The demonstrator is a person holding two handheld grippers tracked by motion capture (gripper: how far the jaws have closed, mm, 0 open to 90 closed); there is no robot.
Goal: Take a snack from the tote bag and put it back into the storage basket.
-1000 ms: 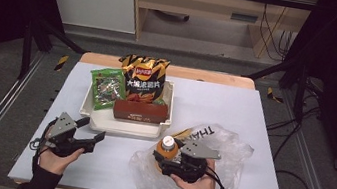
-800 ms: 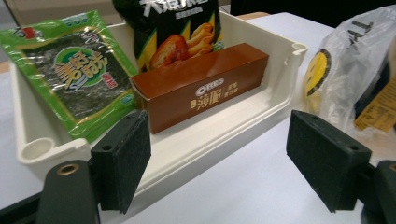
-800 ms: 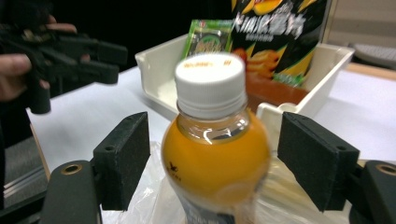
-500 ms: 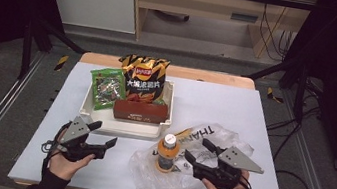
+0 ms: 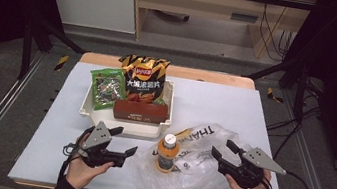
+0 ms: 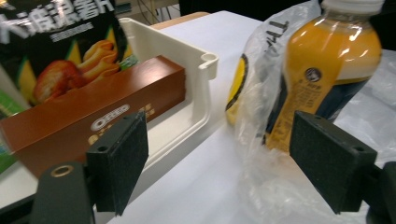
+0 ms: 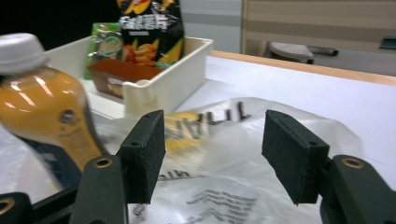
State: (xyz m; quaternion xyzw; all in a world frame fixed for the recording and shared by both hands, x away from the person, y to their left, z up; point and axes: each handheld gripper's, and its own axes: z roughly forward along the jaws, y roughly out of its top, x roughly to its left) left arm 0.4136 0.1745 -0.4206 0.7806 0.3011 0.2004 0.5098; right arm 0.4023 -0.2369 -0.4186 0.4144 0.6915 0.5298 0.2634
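Observation:
An orange drink bottle (image 5: 167,152) with a white cap stands upright on a crumpled clear plastic bag (image 5: 197,177) near the table's front edge. My left gripper (image 5: 125,140) is open just left of it, and its wide-set jaws frame the bottle (image 6: 327,65) and the bag's edge (image 6: 254,98). My right gripper (image 5: 222,149) hovers over the bag's right half, apart from the bottle. It is open, its jaws have just been closing, and the pads (image 7: 144,151) press on nothing. The bag (image 7: 224,186) lies beyond them and the bottle (image 7: 42,107) is off to the left.
A white tray (image 5: 127,127) behind the bottle holds a brown box (image 5: 141,111), a black chips bag (image 5: 142,78) and a green packet (image 5: 107,88). The tray corner (image 6: 205,60) is close to my left gripper. A white sheet (image 5: 235,109) covers the table.
My right gripper has drawn away to the right from the bottle, which stays standing on the bag. The left gripper has slid right, toward the bottle.

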